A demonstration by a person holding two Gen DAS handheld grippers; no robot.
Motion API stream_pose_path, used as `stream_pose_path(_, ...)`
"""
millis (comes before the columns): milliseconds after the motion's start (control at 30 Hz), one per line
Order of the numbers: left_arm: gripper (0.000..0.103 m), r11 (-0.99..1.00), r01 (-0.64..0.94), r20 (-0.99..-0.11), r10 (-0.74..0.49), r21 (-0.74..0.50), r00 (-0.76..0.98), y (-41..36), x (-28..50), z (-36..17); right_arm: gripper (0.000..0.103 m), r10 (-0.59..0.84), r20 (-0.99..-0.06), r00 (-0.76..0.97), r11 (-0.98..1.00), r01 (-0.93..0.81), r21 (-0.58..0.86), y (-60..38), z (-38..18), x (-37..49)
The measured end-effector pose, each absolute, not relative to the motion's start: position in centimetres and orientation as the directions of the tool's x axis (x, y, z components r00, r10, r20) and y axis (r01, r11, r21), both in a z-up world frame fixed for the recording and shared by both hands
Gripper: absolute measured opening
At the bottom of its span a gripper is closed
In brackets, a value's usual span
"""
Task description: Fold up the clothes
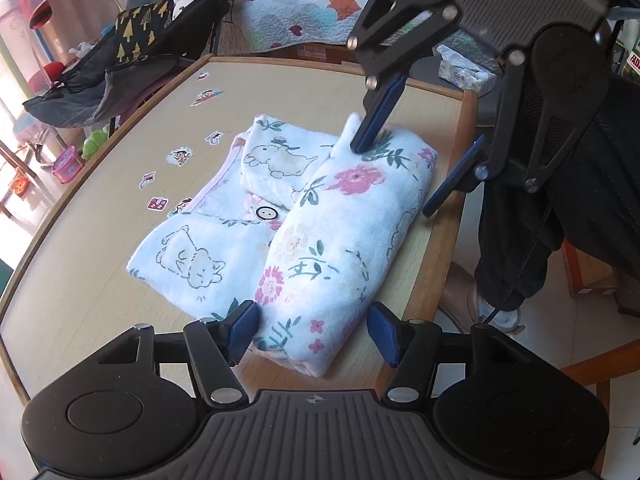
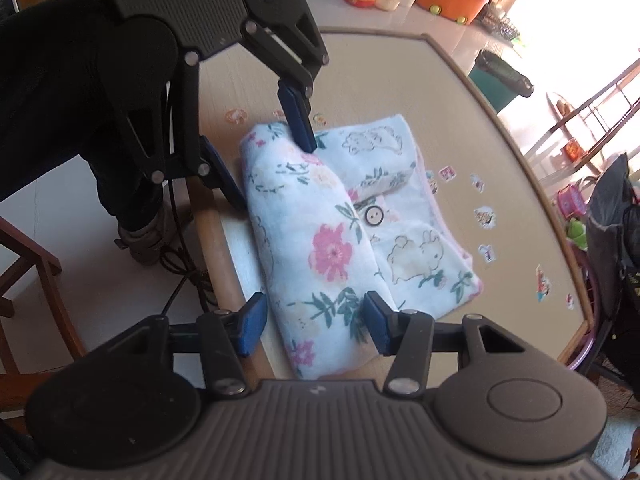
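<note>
One printed garment (image 1: 304,216), pale blue with pink flowers, green leaves and outlined animals, is lying on the table (image 1: 100,320) near the edge closest to the person, whose dark trouser leg (image 1: 520,248) is standing just beyond that edge. The garment is partly folded: one long flap (image 1: 340,240) is lying doubled over the flatter part, its long axis running between the two grippers and roughly along the near table edge. A single button (image 1: 265,213), white with a dark ring, is showing where the flap meets the flat part. The left gripper (image 1: 312,330) is sitting at one end of the flap with its two blue pads apart, one on each side of the cloth; the left pad is just beside the fabric, the right pad standing clear of it, so no clamping is showing. The right gripper (image 2: 314,324) is sitting at the opposite end, its pads likewise straddling the flap; whether they are pressing on it cannot be told. In the left wrist view one right finger (image 1: 374,120) is resting its tip on the flap's far end, while the other is hanging apart over the table edge. Several small stickers (image 1: 180,156) are lying in a loose row beyond the garment.
</note>
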State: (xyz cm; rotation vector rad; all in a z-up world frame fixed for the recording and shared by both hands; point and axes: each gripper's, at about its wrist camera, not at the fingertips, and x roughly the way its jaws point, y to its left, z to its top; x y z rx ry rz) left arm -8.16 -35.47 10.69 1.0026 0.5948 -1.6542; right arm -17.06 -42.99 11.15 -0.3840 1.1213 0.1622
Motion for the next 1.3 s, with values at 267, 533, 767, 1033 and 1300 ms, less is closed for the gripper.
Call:
stream_pose_path(267,0.061,-0.311,0.947,-0.855,-0.511,0.085,-0.091,-35.8,-8.1,10.7,0.053,-0.101,-0.898,0.427,0.875,-0.391,-0.284,-41.7,10.0,-16.5)
stream_pose_path(533,0.061,-0.305,0.95,-0.855,-0.509,0.07,-0.101,-36.1,-7.8,10.6,0.045,-0.072,-0.91,0.408,0.911,-0.345,-0.227,-42.8,9.7,-15.6)
stream_pose_path(767,0.061,-0.285,0.958,-0.856,-0.5,0.019,-0.132,-36.4,-7.2,10.7,0.037,-0.025,-0.93,0.366,0.927,-0.339,-0.158,-43.4,10.1,-15.0)
stream_pose_path(1033,0.05,-0.311,0.944,-0.877,-0.416,-0.111,-0.24,-36.0,-7.2,11.3,0.03,0.097,-0.961,0.258,0.938,-0.348,0.001,-44.1,11.4,-14.9)
stream_pose_path(1300,0.05,-0.278,0.935,-0.864,-0.39,-0.219,-0.318,-35.5,-7.1,11.5,0.03,0.182,-0.966,0.181,0.951,-0.284,0.126,-45.1,11.8,-14.5)
